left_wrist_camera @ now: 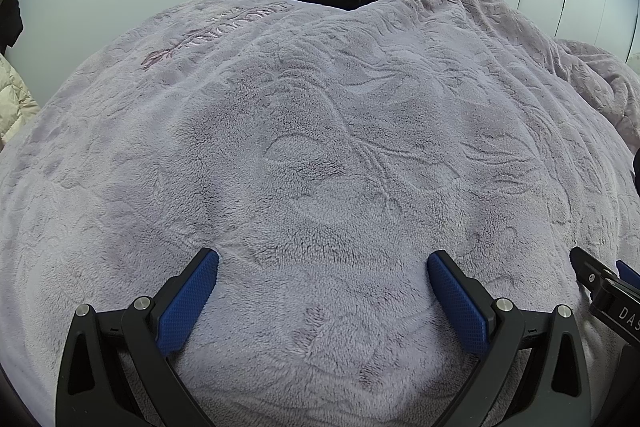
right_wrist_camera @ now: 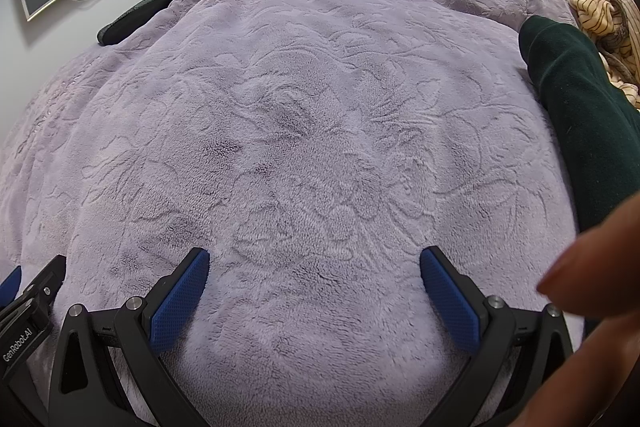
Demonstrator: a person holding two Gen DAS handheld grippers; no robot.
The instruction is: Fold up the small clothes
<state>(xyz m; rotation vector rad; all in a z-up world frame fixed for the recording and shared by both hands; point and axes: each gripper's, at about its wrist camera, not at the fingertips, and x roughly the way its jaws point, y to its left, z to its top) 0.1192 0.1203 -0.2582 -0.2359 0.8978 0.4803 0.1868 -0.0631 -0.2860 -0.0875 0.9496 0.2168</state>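
Left gripper (left_wrist_camera: 322, 267): fingers spread wide apart, holding nothing, low over the lilac fleece blanket (left_wrist_camera: 320, 147). Right gripper (right_wrist_camera: 314, 265): fingers likewise wide apart and empty above the same blanket. A dark green garment (right_wrist_camera: 580, 115) lies at the right edge of the right wrist view, with a striped tan cloth (right_wrist_camera: 604, 15) beyond it at upper right. A blurred fingertip (right_wrist_camera: 588, 267) occupies the lower right.
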